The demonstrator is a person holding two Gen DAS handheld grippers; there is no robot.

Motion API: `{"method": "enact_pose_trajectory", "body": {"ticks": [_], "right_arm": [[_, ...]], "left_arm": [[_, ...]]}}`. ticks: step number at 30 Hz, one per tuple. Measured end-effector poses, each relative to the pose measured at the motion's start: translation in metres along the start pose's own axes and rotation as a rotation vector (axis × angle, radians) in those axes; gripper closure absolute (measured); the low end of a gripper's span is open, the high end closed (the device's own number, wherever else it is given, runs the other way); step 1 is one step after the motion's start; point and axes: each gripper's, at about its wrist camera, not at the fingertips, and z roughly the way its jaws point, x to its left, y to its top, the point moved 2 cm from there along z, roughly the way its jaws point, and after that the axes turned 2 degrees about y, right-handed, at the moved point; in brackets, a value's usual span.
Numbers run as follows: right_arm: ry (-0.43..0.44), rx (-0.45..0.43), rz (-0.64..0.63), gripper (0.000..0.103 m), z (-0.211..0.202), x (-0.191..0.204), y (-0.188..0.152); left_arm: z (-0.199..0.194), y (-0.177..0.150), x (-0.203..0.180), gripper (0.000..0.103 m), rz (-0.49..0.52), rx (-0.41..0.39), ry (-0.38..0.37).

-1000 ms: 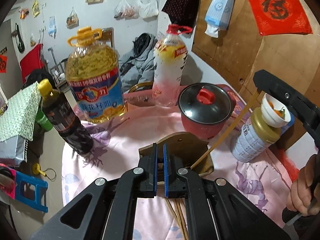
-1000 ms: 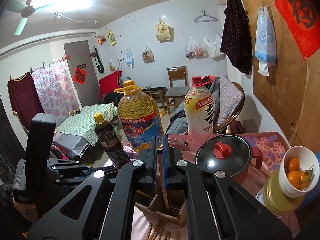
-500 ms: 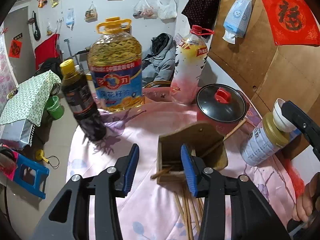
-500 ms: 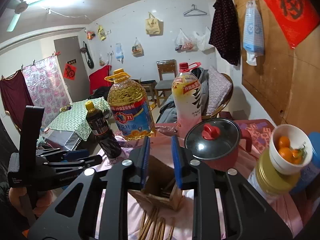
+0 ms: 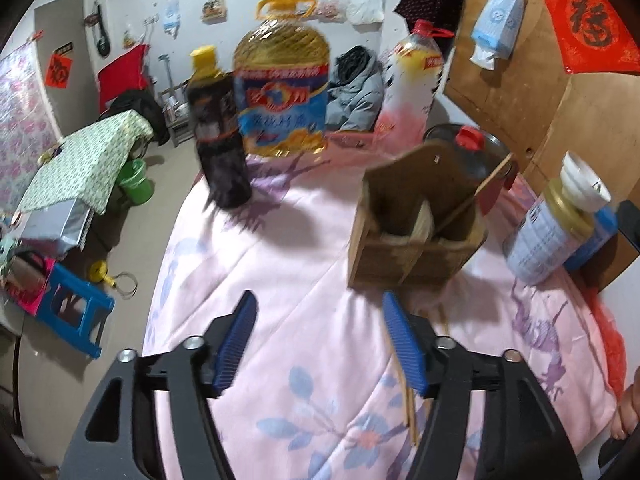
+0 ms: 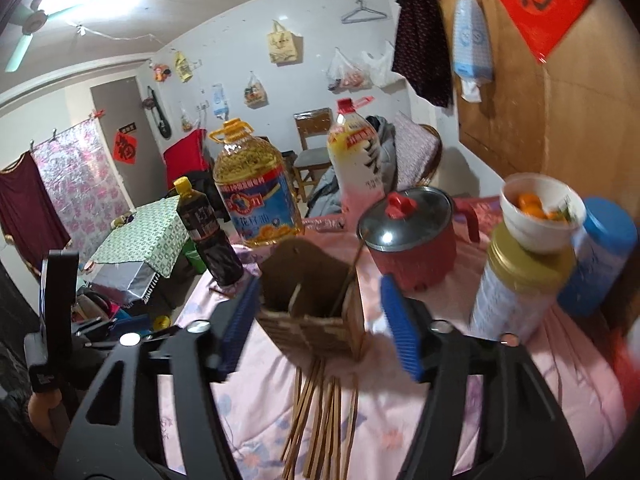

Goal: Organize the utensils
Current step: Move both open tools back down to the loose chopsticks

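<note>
A wooden utensil holder (image 5: 412,228) (image 6: 316,304) stands on the pink flowered cloth (image 5: 288,280), with one chopstick (image 5: 474,196) (image 6: 350,272) leaning in it. Several wooden chopsticks (image 6: 320,412) lie loose on the cloth in front of the holder; a few show in the left wrist view (image 5: 408,396) under the right finger. My left gripper (image 5: 320,344) is open and empty, near the holder's front left. My right gripper (image 6: 320,324) is open and empty, with the holder seen between its fingers.
Behind the holder stand a dark sauce bottle (image 5: 218,132), a big oil jug (image 5: 282,80), a drink bottle (image 5: 412,88) and a red lidded pot (image 6: 412,236). At right a tin (image 6: 516,284) carries a white bowl of oranges (image 6: 538,212). The table edge falls off at left.
Both grippers went from shut to wide open and drew back from the holder. A chopstick that the right gripper held now leans in the holder.
</note>
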Motion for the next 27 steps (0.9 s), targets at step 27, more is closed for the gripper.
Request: {"method": "enact_pose_trajectory", "body": {"ticks": [27], "right_arm": [[-0.125,0.382,-0.065,0.037,0.018,-0.041,-0.204]], "left_arm": [[0.058,-0.17,-0.04,0.018,0.067,0.227,-0.005]]}}
